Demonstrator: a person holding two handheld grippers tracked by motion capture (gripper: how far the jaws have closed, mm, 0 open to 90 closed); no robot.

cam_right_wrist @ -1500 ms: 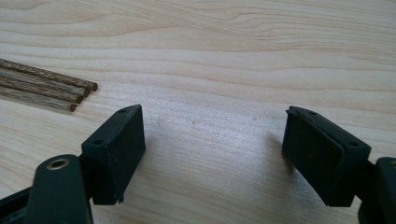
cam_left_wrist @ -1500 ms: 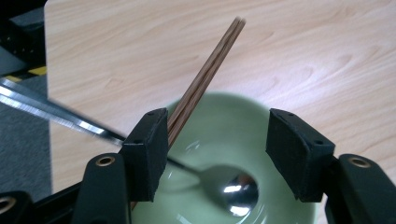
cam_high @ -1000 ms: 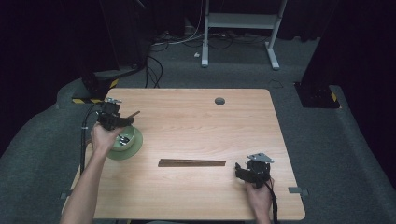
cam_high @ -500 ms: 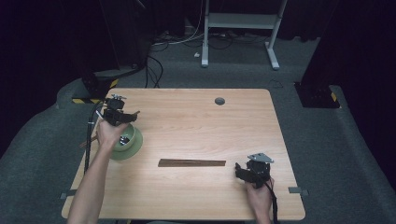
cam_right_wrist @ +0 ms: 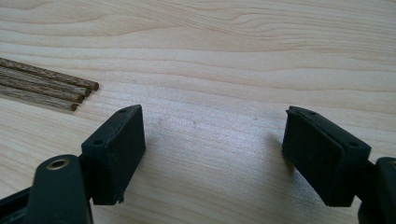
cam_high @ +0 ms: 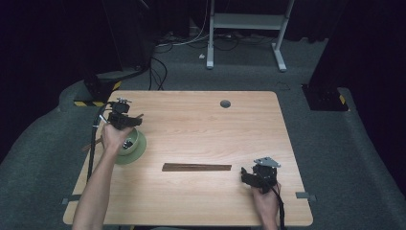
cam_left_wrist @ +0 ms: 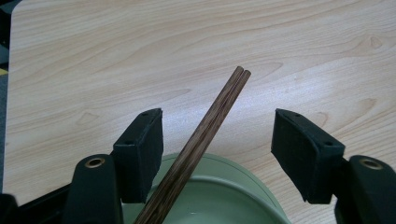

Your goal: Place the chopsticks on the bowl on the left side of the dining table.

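On the unlettered wooden table (cam_high: 201,124), both grippers' fingers spread, left (cam_left_wrist: 217,140) around chopsticks (cam_left_wrist: 205,135) above a green bowl (cam_left_wrist: 219,196).

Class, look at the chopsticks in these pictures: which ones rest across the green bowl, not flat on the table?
The pair between the open left gripper jaws, leaning over the green bowl rim. The other chopsticks lie flat mid-table.

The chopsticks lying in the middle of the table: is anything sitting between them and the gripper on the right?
No, nothing visible. In the right gripper view the right gripper stands open over bare table, and the chopsticks lie apart from it at the upper left, with only wood grain between them and the nearer jaw.
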